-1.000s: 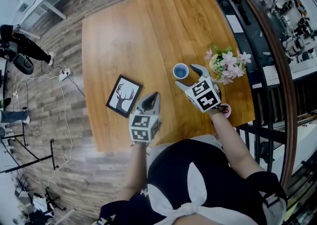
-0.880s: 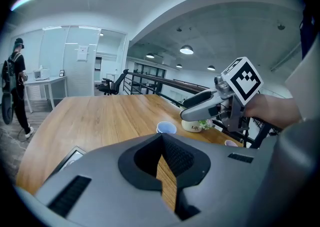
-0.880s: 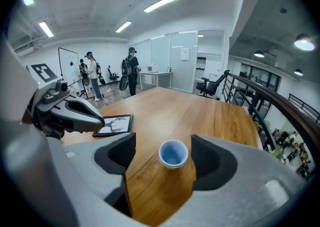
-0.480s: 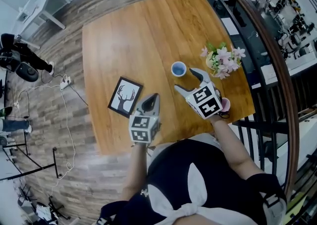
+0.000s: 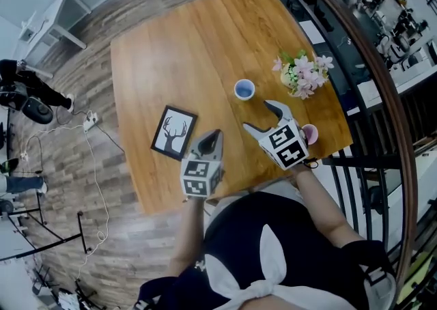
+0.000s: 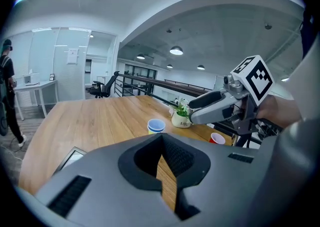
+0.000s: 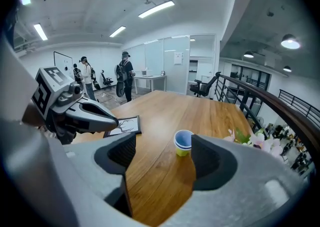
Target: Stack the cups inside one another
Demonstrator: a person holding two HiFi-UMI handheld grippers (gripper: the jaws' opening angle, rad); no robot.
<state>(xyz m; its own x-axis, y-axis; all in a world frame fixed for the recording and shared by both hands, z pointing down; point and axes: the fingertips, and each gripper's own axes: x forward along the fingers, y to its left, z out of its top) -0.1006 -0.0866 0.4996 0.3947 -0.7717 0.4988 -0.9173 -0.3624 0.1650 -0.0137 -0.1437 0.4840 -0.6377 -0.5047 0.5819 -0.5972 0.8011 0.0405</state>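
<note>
Just changed: the right gripper [image 5: 259, 116] has pulled back toward the near edge. A second ago its jaws were just beside the blue cup [image 5: 244, 89]; now bare wood lies between them.
What that means: my guess is a retreat after a placement. The blue cup sits inside a yellow cup [image 7: 183, 152], so that pair looks nested already, while the red cup [image 5: 311, 134] stands apart, not yet stacked.
Right gripper: jaws spread wide, nothing between them.
Left gripper [image 5: 213, 136]: jaws drawn almost together, only a slit of table showing, empty. It hovers at the near edge, just right of the picture frame [image 5: 173, 132].
Cups: the blue-and-yellow pair stands right of the table's middle, left of the flower pot [image 5: 300, 76]. The red cup is at the near right edge, beside the right gripper.
Hard to make out: from above the right gripper partly covers the red cup. The yellow cup shows only as a band below the blue. I cannot tell whether another cup hides in that stack.
</note>
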